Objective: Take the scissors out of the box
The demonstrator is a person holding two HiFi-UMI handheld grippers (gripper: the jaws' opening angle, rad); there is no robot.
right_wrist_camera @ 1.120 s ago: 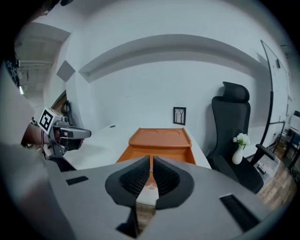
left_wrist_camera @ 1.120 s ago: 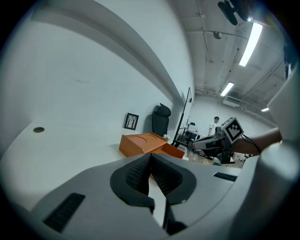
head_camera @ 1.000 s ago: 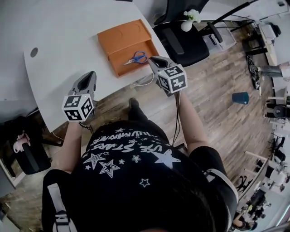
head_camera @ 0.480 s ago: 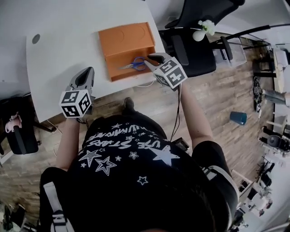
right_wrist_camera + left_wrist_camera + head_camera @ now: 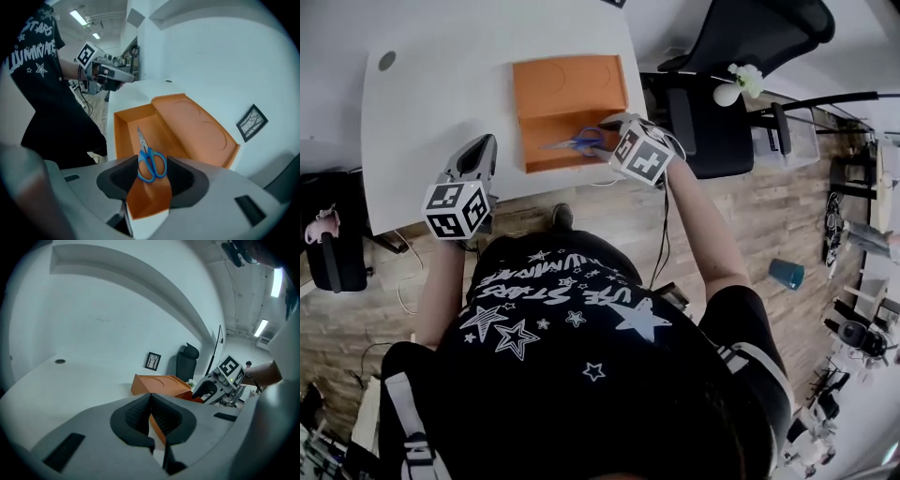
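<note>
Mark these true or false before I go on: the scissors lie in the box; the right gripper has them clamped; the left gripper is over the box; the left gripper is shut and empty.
1. The scissors lie in the box. True: they rest in its open compartment.
2. The right gripper has them clamped. False: its jaws have just been opening and stand wide apart, with the blue handles between them and the pads not pressing.
3. The left gripper is over the box. False: it is held off to the box's side, apart from it, near the edge of the table.
4. The left gripper is shut and empty. True: its jaws are together with nothing between them.
</note>
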